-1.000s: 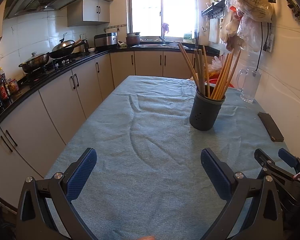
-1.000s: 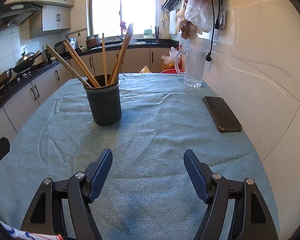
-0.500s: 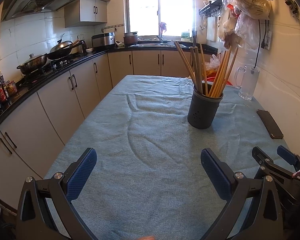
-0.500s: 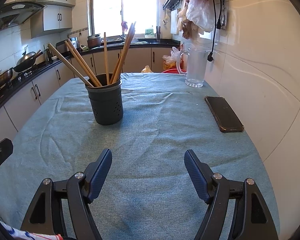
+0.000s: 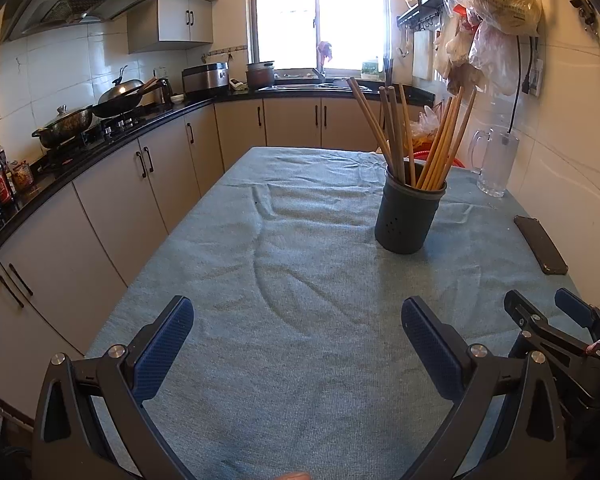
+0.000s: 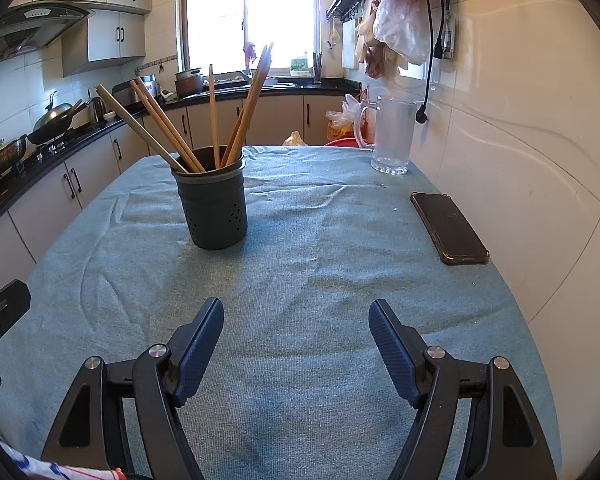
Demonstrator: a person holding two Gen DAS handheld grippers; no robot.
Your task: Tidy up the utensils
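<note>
Both tools are wide open and hold nothing: the left tool (image 5: 296, 344) and the right tool (image 6: 296, 344) hang over the tabletop (image 6: 300, 280). The chopsticks (image 6: 220, 120) stand in the dark holder (image 6: 216, 208) up ahead. A bump could tip the holder and spill them. I can read no writing clearly.

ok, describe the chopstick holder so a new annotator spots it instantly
Start at the table under the blue-green cloth. Near its middle stands the dark grey holder, upright, with small holes low in its wall. Unlike the clear glass mug and flat black phone by the wall, it bristles with wooden chopsticks.
</note>
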